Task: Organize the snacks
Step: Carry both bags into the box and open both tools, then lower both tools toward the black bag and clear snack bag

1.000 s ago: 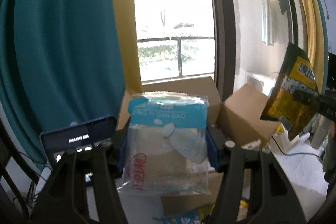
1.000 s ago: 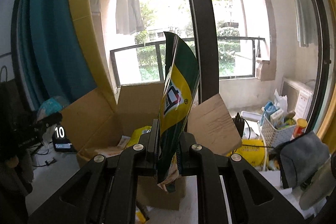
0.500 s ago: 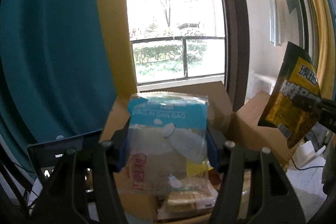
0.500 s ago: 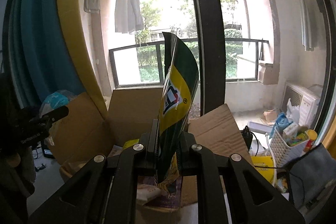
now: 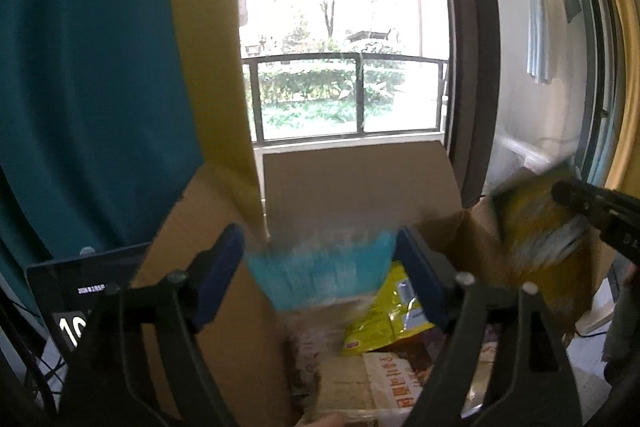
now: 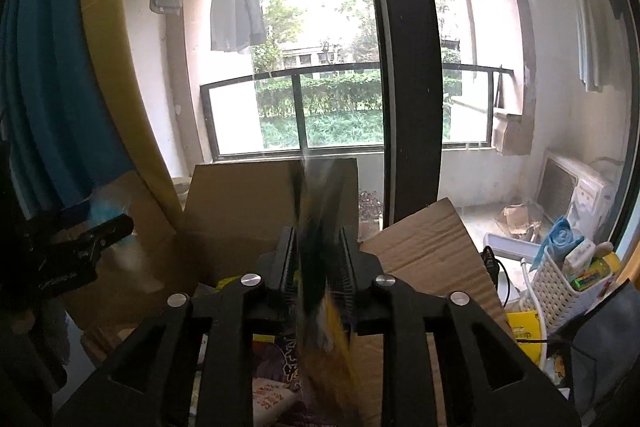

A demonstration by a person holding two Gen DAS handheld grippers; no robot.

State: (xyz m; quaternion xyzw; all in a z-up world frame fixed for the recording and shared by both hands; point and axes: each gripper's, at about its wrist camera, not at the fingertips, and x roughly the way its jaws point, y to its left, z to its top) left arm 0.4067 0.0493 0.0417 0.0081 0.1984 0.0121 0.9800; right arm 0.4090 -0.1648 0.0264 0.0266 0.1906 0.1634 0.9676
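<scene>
Jaws first: the left gripper (image 5: 320, 259) has just been opening, and its blue pads now stand clear of the blue-topped clear packet (image 5: 320, 277) on both sides. That packet is a streaky blur between them, so I'd say it's let go and dropping into the cardboard box (image 5: 360, 183) right under it. Off to the left of the box there's a dark screen (image 5: 76, 291) showing a number, backed by a teal curtain (image 5: 88, 87).

Moving right, the right gripper (image 6: 318, 263) has also just been widening. Its ribbed pads sit a little off each side of the green and yellow bag (image 6: 320, 287), which is smeared with motion and looks like it's slipping down into the same box rather than being pinched. In the left view that bag is the yellow blur at the box's right flap.

Progress-wise: the box already has several packs in it, including a yellow one (image 5: 394, 307) and a pale one with red print (image 5: 400, 383). These 2 look to be going in now. Further right, a white basket (image 6: 560, 279) holds more bits, though I can't tell if those count as snacks left to sort.
</scene>
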